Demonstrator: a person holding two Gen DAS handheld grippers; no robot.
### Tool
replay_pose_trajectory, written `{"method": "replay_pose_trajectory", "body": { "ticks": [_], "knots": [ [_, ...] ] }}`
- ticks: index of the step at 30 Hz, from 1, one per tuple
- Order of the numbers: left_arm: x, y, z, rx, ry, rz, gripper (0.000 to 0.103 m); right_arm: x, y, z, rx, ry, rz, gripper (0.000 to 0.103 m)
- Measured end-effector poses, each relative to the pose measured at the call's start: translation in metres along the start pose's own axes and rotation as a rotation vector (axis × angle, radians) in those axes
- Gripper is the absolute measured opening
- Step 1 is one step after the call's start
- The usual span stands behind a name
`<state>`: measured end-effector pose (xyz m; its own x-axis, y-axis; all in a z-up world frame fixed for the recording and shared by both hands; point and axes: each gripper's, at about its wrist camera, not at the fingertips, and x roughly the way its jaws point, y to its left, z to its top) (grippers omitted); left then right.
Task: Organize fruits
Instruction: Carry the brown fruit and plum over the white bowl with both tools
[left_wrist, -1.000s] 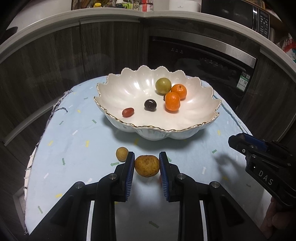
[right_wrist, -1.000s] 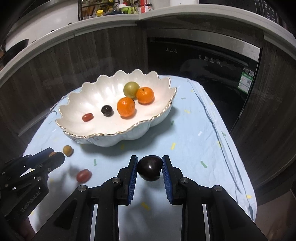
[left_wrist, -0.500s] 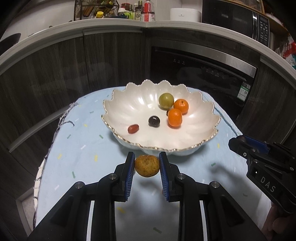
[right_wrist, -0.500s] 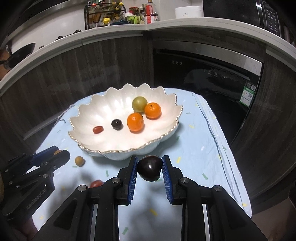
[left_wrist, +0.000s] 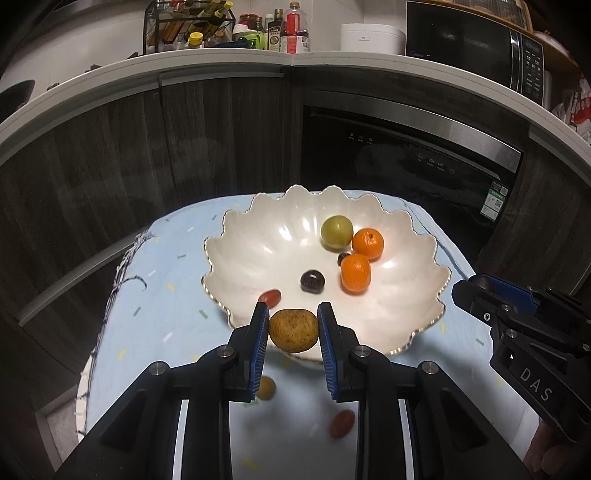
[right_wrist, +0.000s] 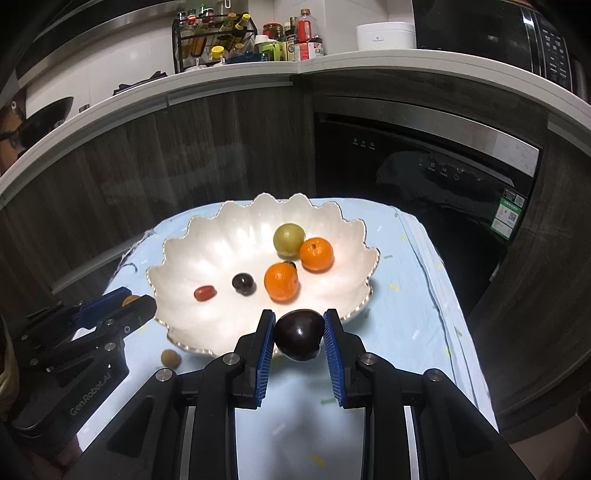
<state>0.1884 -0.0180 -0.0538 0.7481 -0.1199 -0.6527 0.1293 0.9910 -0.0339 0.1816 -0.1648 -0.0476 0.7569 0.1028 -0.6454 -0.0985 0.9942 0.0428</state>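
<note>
A brown, rough-skinned fruit (left_wrist: 293, 330) is clamped between the blue pads of the left gripper (left_wrist: 293, 332), and a dark purple plum (right_wrist: 298, 335) is clamped in the same way by the right gripper (right_wrist: 299, 334). Both pairs of jaws are closed on their fruit, and each fruit is pinched at its widest part, probably so that it cannot roll out to the front.

Both fruits are held in the air at the near edge of the white scalloped bowl (left_wrist: 417, 236) — not yet over its middle. The bowl stands on a light blue cloth (left_wrist: 162, 295) and already contains a green fruit (left_wrist: 336, 232), two mandarins (left_wrist: 355, 272), a small dark fruit (left_wrist: 312, 281) and a small red fruit (left_wrist: 269, 297). These lie toward the middle and the far right side, so the near left part of the bowl is free for a drop.

Two fruits are left on the cloth, in front of the bowl: a small yellow-brown fruit (right_wrist: 170, 358) and a second red fruit (left_wrist: 341, 424). It is judged that the task is a little more than half done.

The grippers are tilted down toward the bowl. The next move should bring each fruit over the rim and low into the bowl before the jaws are opened — a high release could make the round fruits bounce or strike the mandarins.
</note>
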Motion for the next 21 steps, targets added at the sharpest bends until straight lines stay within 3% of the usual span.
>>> {"method": "replay_pose_trajectory", "body": {
  "ticks": [21],
  "knots": [
    [0.050,0.005,0.010,0.006,0.069,0.005,0.027,0.053,0.003,0.015,-0.009,0.080,0.043,0.028]
  ]
}}
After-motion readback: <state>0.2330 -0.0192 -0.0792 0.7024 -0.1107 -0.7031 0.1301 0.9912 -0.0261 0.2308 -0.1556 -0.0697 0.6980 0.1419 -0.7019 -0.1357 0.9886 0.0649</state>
